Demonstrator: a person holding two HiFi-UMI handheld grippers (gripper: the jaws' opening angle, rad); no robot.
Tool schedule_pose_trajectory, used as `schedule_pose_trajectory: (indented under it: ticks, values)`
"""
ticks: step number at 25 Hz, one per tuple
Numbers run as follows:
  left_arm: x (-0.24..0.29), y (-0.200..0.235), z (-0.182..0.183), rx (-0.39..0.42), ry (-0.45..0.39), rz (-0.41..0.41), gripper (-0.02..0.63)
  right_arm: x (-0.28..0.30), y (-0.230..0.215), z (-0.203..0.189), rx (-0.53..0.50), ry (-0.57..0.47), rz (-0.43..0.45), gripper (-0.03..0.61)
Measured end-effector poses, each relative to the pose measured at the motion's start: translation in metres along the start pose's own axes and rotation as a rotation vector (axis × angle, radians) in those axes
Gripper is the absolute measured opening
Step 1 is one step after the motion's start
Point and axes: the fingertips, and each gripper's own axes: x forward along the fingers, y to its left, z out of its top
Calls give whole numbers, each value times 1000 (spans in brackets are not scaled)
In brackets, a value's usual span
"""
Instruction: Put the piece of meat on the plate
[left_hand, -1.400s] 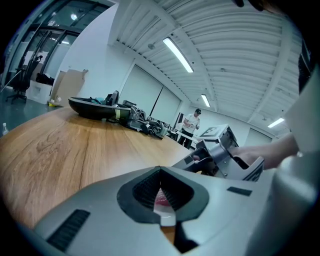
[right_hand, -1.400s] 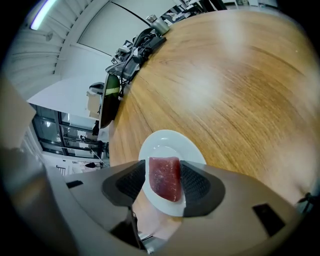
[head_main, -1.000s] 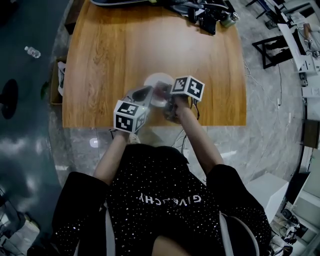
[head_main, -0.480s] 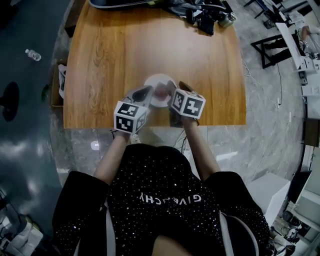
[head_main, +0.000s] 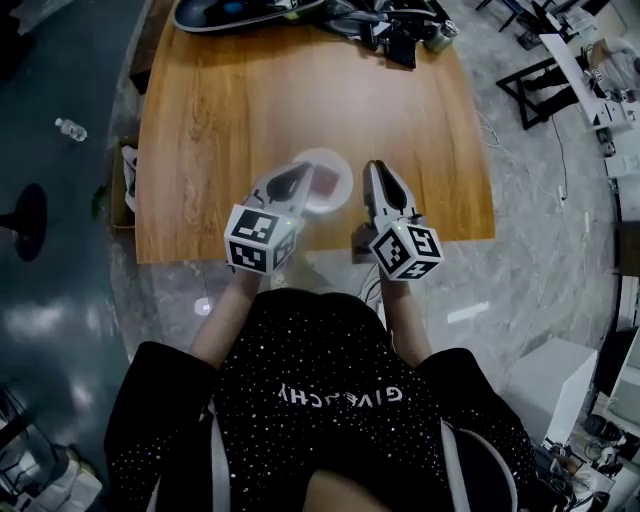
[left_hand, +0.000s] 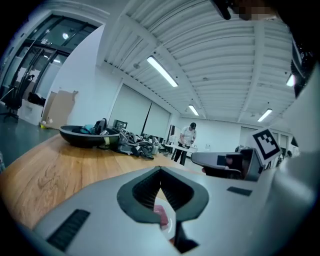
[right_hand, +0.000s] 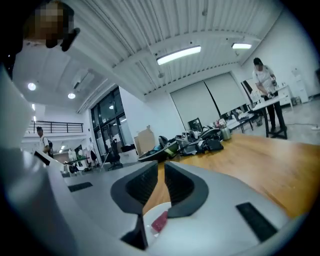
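A small reddish slab of meat (head_main: 326, 182) lies flat on the round white plate (head_main: 341, 164), slightly right of its middle; the plate sits on the light-brown wooden bench (head_main: 230, 110), near the person's edge. The left hand-held gripper (head_main: 300, 178), grey with a marker cube at its back, is held above the plate's near-left rim; its jaws meet at the tips and hold nothing; the meat and plate show below them in the left gripper view. The right hand-held gripper (head_main: 377, 175) is just beside the plate's right rim, apart from it; its jaws have just been closing and now leave only a narrow slit with nothing between them; bare bench shows through the slit. A dark oval tray (head_main: 240, 10) and black tangled gear (head_main: 395, 35) lie at the bench's far end, well apart from the plate.
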Motion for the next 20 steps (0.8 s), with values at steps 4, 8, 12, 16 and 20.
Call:
schedule_pose_trajectory:
  ticks: [4, 8, 12, 16, 20]
  values:
    - [-5, -17, 7, 30, -21, -31, 9, -15, 19, 8, -140, -38, -4, 13]
    - [-12, -30, 4, 69, -33, -45, 9, -28, 32, 4, -203, -53, -9, 12]
    - [-21, -32, -5, 90, -28, -42, 9, -34, 33, -11, -212, -17, -30, 12]
    - [-24, -28, -9, 90, -20, -35, 9, -35, 34, -20, -237, 19, -47, 11]
    - [-27, -28, -11, 97, -10, -32, 9, -36, 32, -28, -221, 43, -57, 11]
